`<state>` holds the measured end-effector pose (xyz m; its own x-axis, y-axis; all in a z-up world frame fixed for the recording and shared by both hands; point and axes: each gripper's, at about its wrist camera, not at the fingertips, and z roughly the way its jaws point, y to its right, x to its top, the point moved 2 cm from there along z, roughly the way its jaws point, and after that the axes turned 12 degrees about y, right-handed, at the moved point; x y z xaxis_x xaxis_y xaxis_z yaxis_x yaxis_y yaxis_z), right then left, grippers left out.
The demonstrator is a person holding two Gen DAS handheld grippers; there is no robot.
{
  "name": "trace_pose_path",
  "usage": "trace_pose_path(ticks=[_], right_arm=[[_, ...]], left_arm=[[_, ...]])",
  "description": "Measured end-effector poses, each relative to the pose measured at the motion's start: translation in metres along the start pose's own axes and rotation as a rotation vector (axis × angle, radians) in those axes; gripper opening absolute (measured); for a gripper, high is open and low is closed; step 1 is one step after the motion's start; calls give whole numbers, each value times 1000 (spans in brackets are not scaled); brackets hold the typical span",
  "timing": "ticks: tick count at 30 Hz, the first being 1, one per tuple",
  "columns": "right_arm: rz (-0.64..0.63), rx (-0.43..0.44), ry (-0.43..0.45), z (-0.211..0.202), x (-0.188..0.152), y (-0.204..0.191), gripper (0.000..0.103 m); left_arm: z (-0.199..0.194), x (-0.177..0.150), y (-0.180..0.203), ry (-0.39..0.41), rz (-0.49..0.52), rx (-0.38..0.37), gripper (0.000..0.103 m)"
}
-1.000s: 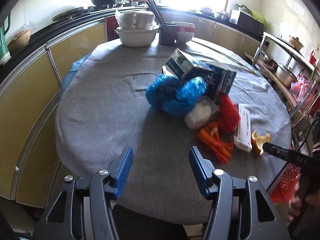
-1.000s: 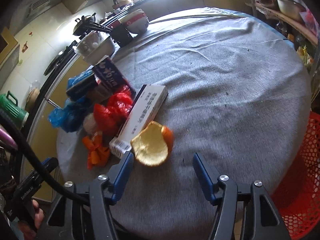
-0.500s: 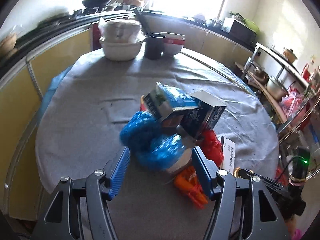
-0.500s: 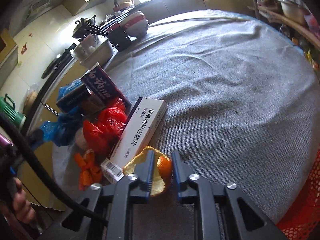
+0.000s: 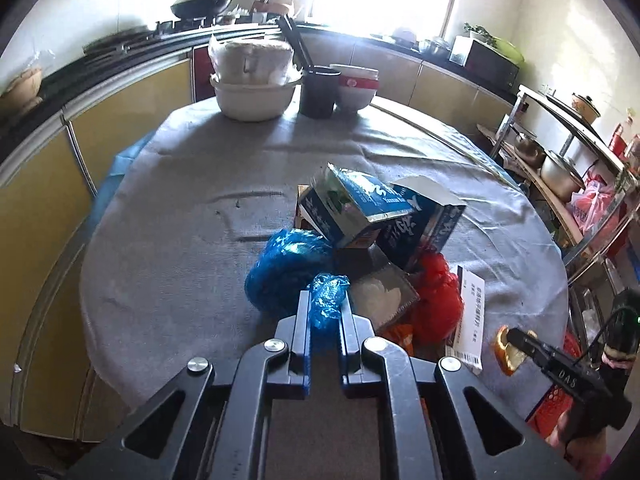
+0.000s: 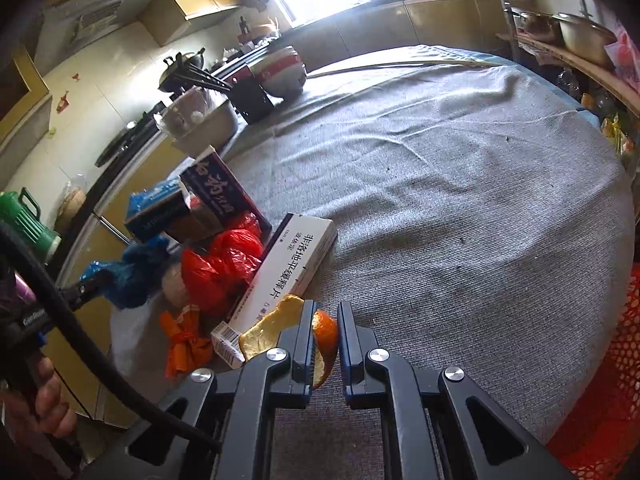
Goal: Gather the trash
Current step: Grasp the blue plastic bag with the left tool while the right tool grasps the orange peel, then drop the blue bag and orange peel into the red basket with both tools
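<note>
Left wrist view
Left gripper [image 5: 325,312]: fingers clamped on the blue plastic bag [image 5: 288,268]
Blue plastic bag: on the grey table [image 5: 176,248], at the near edge of the trash pile, touching the blue carton [image 5: 352,208]

Right wrist view
Right gripper [image 6: 325,332]: fingers clamped on the orange peel [image 6: 320,340]
Orange peel: at the near table edge, just beside the white box [image 6: 296,268]
Red plastic bag [image 6: 224,268]: left of the white box
</note>
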<state>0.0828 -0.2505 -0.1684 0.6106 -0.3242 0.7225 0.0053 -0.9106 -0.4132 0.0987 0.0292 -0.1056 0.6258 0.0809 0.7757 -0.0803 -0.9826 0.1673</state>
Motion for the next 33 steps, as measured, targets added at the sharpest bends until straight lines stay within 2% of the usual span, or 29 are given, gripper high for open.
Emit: trace_pose_path(ticks=[9,14,18,22,26,30,33], right_arm=[[25,13,53,-29,5,14,11],[63,2,96,-48,9,37,11],[91,-17,130,-63,13,59,11],[125,-66,150,-83,10,91,11],[175,-165,157,-106,-1,140,11],[239,-261,146,-129,-18,191,11],[286,-322,122,-141,-31,221,14]], left_arm=[[-40,-4,27,33,37,-97,10],[-62,5,57,96,92,-163,10],[-66,9,90,100,150,-234,10],[-61,0,138,63,230,-333,10],[-56,-17,189,8,319,-442,10],[-50,-42,250,-62,418,-565,10],[-40,-64,299,-147,473,-655,10]])
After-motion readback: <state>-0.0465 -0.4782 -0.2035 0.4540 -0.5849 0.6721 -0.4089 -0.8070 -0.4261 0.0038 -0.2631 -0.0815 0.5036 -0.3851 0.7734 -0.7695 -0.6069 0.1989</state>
